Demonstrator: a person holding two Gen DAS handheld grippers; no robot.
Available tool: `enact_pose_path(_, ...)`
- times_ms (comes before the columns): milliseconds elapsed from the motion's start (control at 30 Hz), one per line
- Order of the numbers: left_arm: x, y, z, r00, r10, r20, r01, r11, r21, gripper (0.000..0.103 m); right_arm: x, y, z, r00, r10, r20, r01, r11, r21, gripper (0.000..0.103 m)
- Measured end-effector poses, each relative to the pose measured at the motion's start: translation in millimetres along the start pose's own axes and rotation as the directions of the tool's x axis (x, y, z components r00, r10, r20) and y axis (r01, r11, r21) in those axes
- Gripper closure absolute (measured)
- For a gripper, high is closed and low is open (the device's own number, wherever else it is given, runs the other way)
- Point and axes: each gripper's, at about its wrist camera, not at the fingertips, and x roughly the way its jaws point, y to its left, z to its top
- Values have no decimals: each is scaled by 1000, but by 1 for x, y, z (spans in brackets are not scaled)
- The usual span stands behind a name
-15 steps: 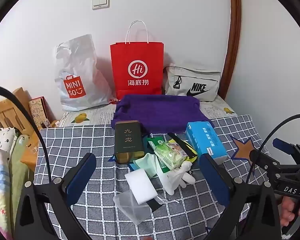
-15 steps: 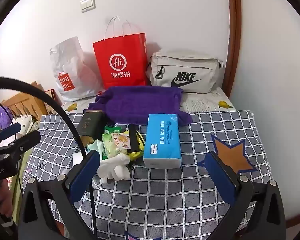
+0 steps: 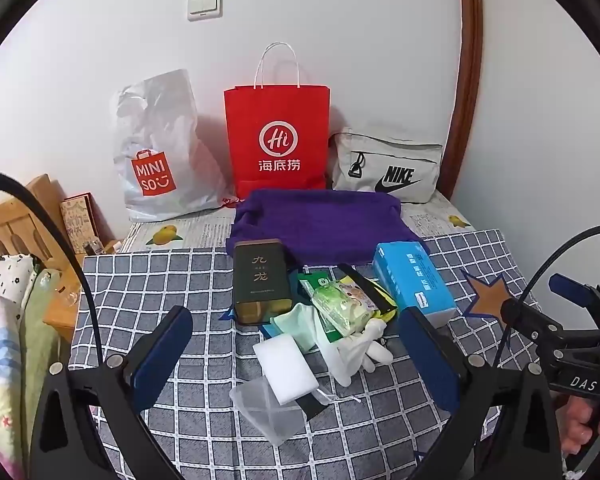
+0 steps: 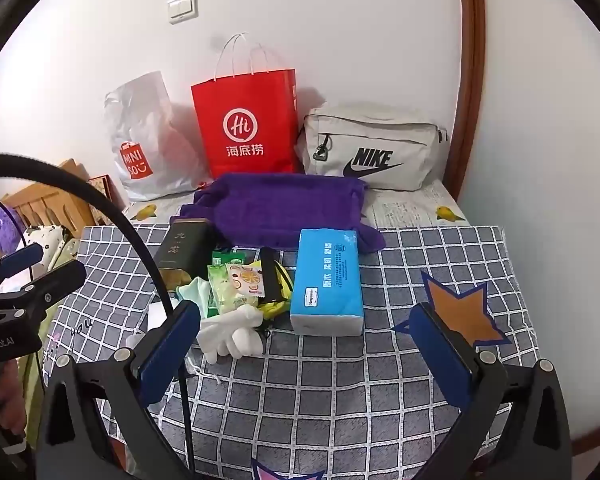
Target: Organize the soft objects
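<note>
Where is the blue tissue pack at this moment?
The blue tissue pack lies mid-table in the right wrist view, in front of the purple towel and left of the orange star patch.

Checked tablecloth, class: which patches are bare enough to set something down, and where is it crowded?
Free: the near right of the checked tablecloth, between the blue tissue pack and the orange star; also the left side beside the dark tin. Crowded: the middle, around the white glove, sponge and snack packets.

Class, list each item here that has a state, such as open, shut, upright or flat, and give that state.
left gripper: open, empty
right gripper: open, empty
red paper bag: upright
Nike bag: zipped shut
purple towel: lying flat
blue tissue pack: lying flat
</note>
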Motion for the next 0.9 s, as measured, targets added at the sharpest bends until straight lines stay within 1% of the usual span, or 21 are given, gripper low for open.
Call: enact_pose_path(900,-1,1,-4,1000,5,4,-5,1000,6,0,-4,6,-2,1000,14,12,-14,1000,-15,0)
